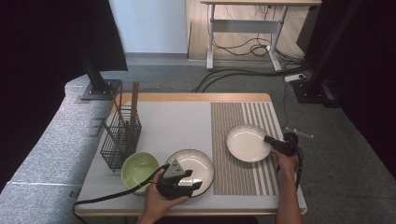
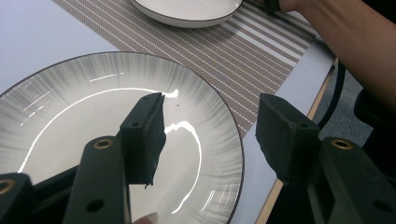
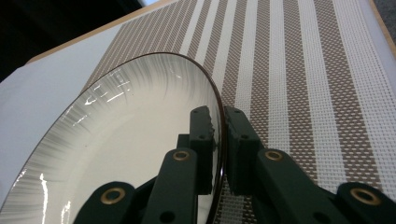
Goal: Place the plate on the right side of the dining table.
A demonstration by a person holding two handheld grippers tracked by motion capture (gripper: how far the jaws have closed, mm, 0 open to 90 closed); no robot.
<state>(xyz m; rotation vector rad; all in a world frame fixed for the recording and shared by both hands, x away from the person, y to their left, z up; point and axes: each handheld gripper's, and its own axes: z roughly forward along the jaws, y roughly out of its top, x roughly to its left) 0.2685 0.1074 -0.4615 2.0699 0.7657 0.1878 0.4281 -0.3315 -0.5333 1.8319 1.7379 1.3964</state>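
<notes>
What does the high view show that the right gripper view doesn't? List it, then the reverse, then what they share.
High view, not the right gripper view: the wire rack, the green bowl, the near plate, and the left gripper over that plate's edge.
Right gripper view, not the high view: the close-up grip, one jaw inside and one outside the far plate's rim, shut on it.
Both: the far plate, the right gripper at its edge, the striped mat and the table.
</notes>
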